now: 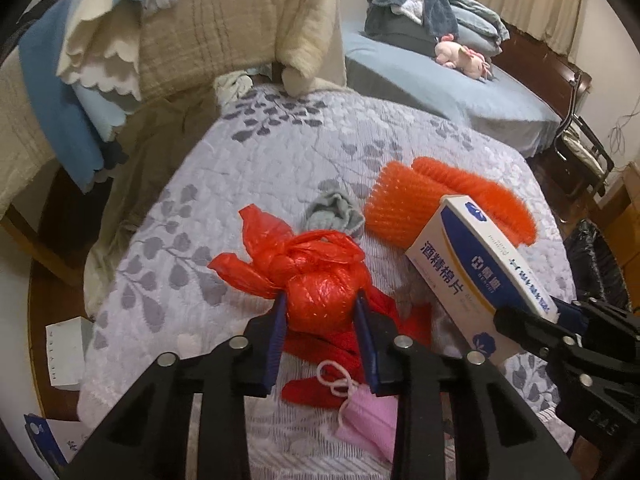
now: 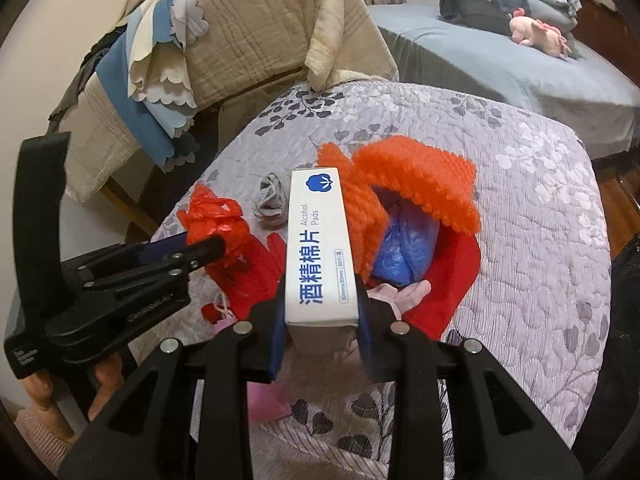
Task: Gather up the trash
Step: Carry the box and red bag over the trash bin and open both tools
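My left gripper (image 1: 320, 304) is shut on a knotted red plastic bag (image 1: 316, 280), held just above the quilted bed; it also shows at the left of the right wrist view (image 2: 208, 240), with the bag (image 2: 212, 216) in it. My right gripper (image 2: 322, 300) is shut on a white and blue alcohol pads box (image 2: 320, 248), which points forward. In the left wrist view the box (image 1: 480, 264) is at the right, with the right gripper (image 1: 556, 312) on its near end. A blue plastic bag (image 2: 400, 248) lies under an orange knit piece (image 2: 416, 176).
On the grey leaf-patterned quilt (image 1: 280, 152) lie a red garment (image 1: 384, 344), a pink face mask (image 1: 368, 420), a grey sock (image 1: 332, 212) and the orange knit (image 1: 404, 204). A black bag (image 1: 596, 264) stands at the right. Blankets hang over a rack (image 1: 192, 24) behind. A second bed (image 1: 440, 80) is at the back right.
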Tool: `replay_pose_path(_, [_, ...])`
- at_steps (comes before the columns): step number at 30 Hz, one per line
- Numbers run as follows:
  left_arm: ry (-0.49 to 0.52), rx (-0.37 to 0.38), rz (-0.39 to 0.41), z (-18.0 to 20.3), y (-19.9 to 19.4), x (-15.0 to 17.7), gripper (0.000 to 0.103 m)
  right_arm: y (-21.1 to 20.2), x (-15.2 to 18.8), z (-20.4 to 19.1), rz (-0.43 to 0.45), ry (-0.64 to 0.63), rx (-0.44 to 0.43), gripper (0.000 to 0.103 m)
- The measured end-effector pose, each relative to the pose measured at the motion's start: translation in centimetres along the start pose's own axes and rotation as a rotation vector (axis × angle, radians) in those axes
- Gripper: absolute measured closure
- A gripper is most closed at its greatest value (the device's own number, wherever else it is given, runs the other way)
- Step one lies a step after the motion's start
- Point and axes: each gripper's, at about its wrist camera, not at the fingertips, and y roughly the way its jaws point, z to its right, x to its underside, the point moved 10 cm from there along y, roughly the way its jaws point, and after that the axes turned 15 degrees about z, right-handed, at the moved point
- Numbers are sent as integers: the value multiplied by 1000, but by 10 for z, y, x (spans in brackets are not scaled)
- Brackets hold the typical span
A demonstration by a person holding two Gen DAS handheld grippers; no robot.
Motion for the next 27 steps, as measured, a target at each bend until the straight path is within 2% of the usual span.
replay_pose_path(6, [-7,-12,20,1,-27,-5,71,-18,-10,-6,31,-8,-4,74])
replay_pose_path(14, [-18,-10,58,14,-63,-12,71,-53,-20,11,71,-20,57,74])
replay_pose_path(20, [13,22,70,43,-77,-12,71,-81,-21,41,96,-5,115,74])
replay_pose_path(27, [78,87,85,104,-82,-13,71,-115,-12,85,112,28,197,74])
